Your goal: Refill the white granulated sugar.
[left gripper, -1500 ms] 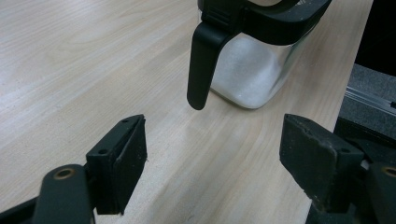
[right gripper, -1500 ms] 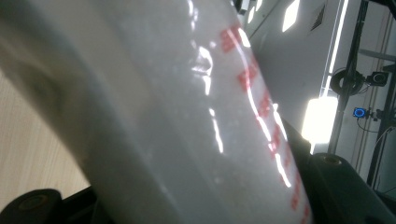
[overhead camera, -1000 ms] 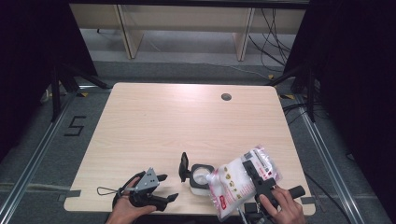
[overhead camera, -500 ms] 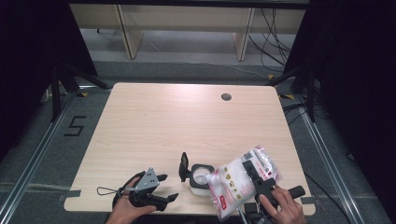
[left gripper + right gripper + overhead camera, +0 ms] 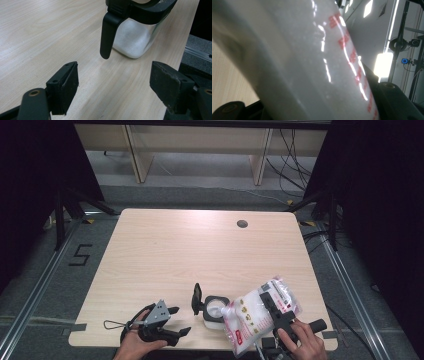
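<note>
Table: a pale wood-grain table point(image 5: 175, 255), bare over most of its top, with a small round dark hole point(image 5: 242, 224) near the far right edge.
Jar: there it is, a clear jar point(image 5: 214, 312) with a black rim, standing near the front edge, white grains inside, its black lid point(image 5: 197, 298) tipped up on the left side.
Bag: a white plastic bag point(image 5: 255, 312) with red print, tilted, its lower corner right at the jar's open mouth.
Right gripper: the right gripper point(image 5: 276, 309) is clamped on the bag, jaws pressed on either side of it; in the right gripper view the bag point(image 5: 312, 62) bulges glossy between them.
Left gripper: the left gripper point(image 5: 172, 322) sits low by the front edge, just left of the jar, jaws wide apart and holding nothing; in its own view the jar point(image 5: 136, 32) stands just ahead.
Floor: grey floor point(image 5: 60, 285) around the table, a black "5" point(image 5: 80, 255) marked at left, metal rails along both sides.
Room: dark curtains left and right, wooden shelf legs point(image 5: 135, 152) beyond, cables point(image 5: 290, 150) trailing at the far right.
</note>
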`<act>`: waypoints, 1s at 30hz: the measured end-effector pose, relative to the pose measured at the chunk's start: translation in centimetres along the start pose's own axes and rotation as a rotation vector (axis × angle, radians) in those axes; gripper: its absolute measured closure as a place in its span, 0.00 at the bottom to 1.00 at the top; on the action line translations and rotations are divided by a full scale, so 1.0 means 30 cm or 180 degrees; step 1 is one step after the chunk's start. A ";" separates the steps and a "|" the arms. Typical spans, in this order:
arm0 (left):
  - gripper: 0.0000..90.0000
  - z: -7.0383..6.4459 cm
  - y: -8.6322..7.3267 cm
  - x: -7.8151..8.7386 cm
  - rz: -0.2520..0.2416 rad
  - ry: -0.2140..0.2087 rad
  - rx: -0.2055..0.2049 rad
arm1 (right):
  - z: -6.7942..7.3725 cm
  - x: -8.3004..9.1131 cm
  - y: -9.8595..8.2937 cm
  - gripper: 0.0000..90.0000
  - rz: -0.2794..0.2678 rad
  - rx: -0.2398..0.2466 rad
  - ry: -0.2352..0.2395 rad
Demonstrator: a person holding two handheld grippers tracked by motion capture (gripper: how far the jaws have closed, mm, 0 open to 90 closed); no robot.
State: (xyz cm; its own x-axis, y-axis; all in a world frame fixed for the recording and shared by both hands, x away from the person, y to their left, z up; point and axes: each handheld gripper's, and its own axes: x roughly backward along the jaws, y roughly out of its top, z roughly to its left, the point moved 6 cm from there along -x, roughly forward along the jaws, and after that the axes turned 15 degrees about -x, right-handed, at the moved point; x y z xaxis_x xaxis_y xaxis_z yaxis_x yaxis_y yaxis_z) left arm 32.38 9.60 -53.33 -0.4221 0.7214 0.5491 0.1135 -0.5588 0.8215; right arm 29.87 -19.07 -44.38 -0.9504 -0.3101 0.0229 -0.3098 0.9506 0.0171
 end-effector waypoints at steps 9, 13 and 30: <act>0.25 0.000 0.000 0.001 0.0000 0.0003 0.0001 | 0.001 -0.003 0.003 0.57 -0.0009 0.0016 0.0004; 0.25 -0.001 -0.001 0.000 0.0005 0.0002 0.0008 | 0.000 -0.004 0.003 0.57 -0.0004 0.0003 0.0005; 0.25 -0.003 0.000 0.001 0.0000 0.0008 0.0040 | -0.004 -0.006 0.009 0.57 -0.0068 0.0069 -0.0009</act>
State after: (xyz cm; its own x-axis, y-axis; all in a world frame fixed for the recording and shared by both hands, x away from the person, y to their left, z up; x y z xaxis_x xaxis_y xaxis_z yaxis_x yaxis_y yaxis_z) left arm 32.30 9.57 -53.34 -0.4243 0.7203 0.5487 0.1248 -0.5537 0.8233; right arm 29.95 -18.75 -44.27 -0.9437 -0.3303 0.0200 -0.3304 0.9438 -0.0043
